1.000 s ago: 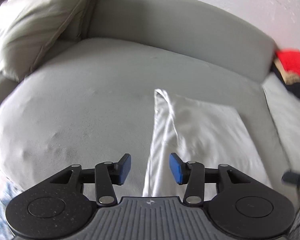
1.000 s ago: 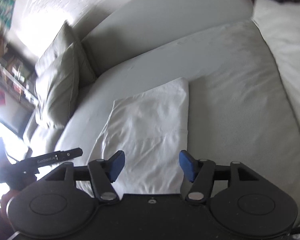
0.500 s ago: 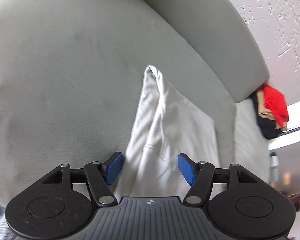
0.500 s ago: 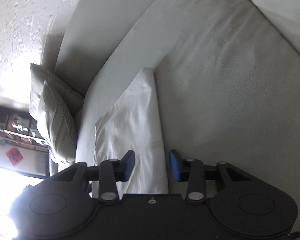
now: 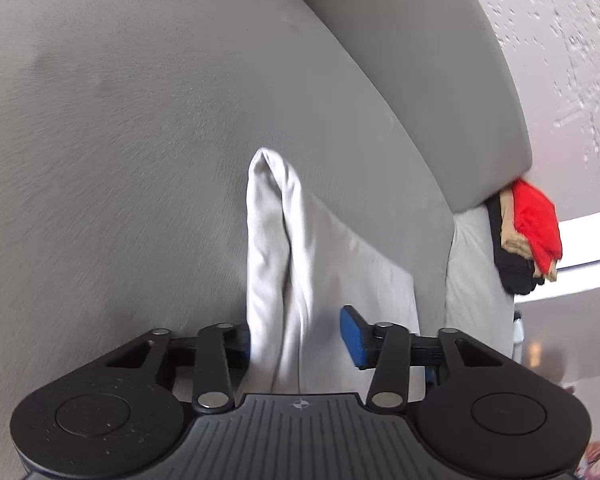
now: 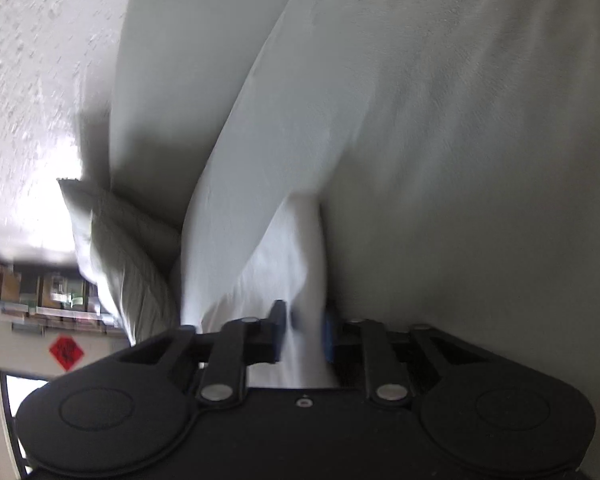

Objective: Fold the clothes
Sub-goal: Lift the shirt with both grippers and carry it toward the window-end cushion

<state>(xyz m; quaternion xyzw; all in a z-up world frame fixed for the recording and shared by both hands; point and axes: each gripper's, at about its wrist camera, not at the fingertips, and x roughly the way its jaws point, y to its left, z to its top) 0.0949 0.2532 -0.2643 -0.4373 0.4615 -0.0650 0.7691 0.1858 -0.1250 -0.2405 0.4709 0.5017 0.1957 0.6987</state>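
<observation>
White cloth (image 5: 324,280) is lying on the grey sofa seat (image 5: 120,160), already folded into a flat block, and we are holding one near corner of it in each tool.

We are looking along the left gripper (image 5: 296,340) first. Its jaws have just been closing, and a raised ridge of the cloth is standing between them. The left blue pad is tucked against the cloth, but the right blue pad (image 5: 352,336) is showing a gap, so we are not squeezing it yet on this side.

We are looking along the right gripper (image 6: 302,332) next. Its jaws have just been closing too, and here they are pinching the cloth (image 6: 300,264) tight between the two pads.

Both tools are sitting at the near edge of the cloth. The cloth is stretching straight away from us, with its long side running toward the sofa back (image 5: 400,80). So we are thinking the next fold goes forward, near edge over far edge. The right hand is ready first; the left one needs to finish its squeeze.

Off to the side, a pile of red and black clothes (image 5: 528,240) is waiting, and a pillow (image 6: 112,248) is leaning at the other end.
</observation>
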